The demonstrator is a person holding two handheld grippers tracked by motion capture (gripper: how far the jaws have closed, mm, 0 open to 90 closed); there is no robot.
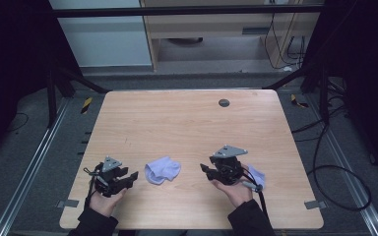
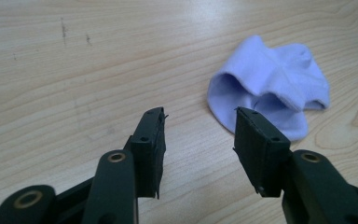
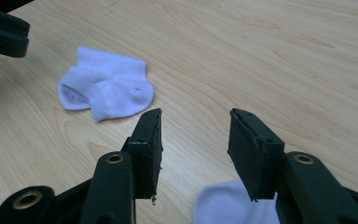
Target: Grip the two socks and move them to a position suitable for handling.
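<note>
A crumpled white sock (image 1: 162,170) lies on the wooden table (image 1: 187,123) between my two grippers. My left gripper (image 1: 132,177) sits to its left near the front edge, jaws pointing at it. In the left gripper view the jaws (image 2: 199,114) stand open over bare wood, with the sock (image 2: 270,88) just beyond the right jaw. My right gripper (image 1: 204,169) is to the sock's right, also open and holding nothing (image 3: 196,114). A second white sock (image 1: 257,176) lies under and behind the right hand; its edge (image 3: 233,203) shows low between the jaws. The first sock (image 3: 105,88) lies farther off.
A small grey round cap (image 1: 224,103) is set in the table near its far edge. Black frame bars and cables (image 1: 334,167) run along the floor on the right. The left gripper's jaw (image 3: 2,28) shows at the top left of the right gripper view.
</note>
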